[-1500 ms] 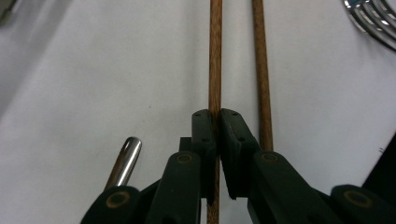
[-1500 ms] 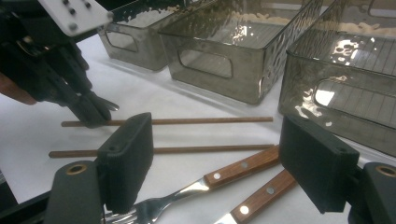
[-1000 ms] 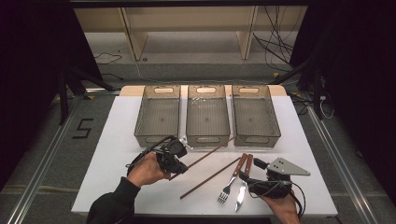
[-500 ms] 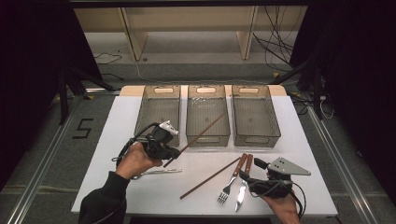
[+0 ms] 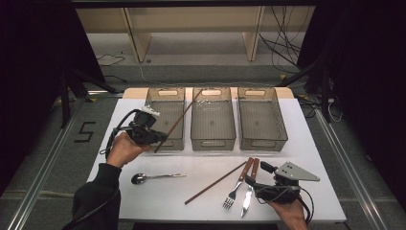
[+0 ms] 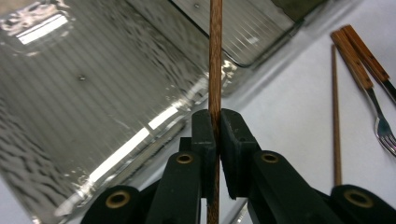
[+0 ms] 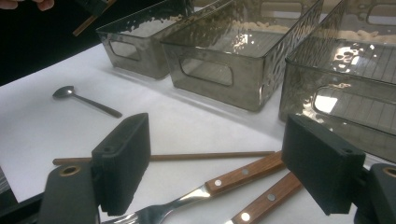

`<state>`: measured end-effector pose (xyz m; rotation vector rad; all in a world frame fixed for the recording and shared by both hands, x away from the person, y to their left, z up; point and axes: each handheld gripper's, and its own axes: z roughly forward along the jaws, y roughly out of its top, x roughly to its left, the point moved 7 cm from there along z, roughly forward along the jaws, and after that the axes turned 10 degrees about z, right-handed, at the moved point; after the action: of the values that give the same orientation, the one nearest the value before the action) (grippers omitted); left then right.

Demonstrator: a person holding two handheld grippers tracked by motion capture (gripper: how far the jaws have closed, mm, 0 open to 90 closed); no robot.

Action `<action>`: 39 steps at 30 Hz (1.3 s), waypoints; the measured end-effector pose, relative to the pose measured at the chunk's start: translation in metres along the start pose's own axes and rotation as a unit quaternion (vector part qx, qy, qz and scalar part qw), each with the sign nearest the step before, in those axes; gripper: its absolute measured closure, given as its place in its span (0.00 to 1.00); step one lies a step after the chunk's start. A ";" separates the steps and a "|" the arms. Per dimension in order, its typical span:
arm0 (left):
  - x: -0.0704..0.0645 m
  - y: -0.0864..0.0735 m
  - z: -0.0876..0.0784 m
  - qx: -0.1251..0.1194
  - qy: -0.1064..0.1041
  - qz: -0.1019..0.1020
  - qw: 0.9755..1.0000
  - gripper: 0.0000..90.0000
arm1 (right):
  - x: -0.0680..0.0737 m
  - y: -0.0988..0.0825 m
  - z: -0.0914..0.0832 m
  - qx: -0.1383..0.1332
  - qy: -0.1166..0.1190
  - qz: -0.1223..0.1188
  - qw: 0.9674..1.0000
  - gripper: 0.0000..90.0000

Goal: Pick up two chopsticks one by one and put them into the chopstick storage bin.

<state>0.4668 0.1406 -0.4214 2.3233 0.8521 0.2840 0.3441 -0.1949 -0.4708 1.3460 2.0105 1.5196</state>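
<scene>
At the left of the high view, your left gripper [image 5: 155,136] is clamped tight on one wooden chopstick [image 5: 178,120], which slants up and right across the left bin [image 5: 165,93] toward the middle bin [image 5: 212,139]; bring the raised tip over a single bin and level the stick with that bin's long axis before you release. At lower centre the second chopstick [image 5: 215,182] lies on the table [image 5: 316,143], just left of the fork [image 5: 237,184] and knife [image 5: 249,188]. At lower right, your right gripper [image 7: 219,163] rests with its jaws wide apart and empty over those handles.
</scene>
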 end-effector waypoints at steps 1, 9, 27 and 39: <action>0.004 0.001 -0.001 0.000 0.003 -0.003 1.000 0.93 | 0.000 0.000 0.000 0.000 0.000 0.000 1.000 0.27; 0.024 0.011 -0.006 -0.006 0.025 -0.012 1.000 0.94 | 0.000 0.000 0.000 0.000 0.000 -0.002 1.000 0.27; 0.077 0.004 0.014 0.005 0.077 -0.056 0.995 0.93 | 0.000 0.000 0.000 0.001 0.001 -0.002 1.000 0.27; 0.088 -0.007 0.030 0.030 0.084 -0.072 0.993 0.93 | 0.001 -0.001 0.000 0.003 0.000 -0.002 1.000 0.27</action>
<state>0.5421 0.1864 -0.4506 2.3015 1.1200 0.4000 0.3434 -0.1946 -0.4711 1.3428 2.0182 1.5143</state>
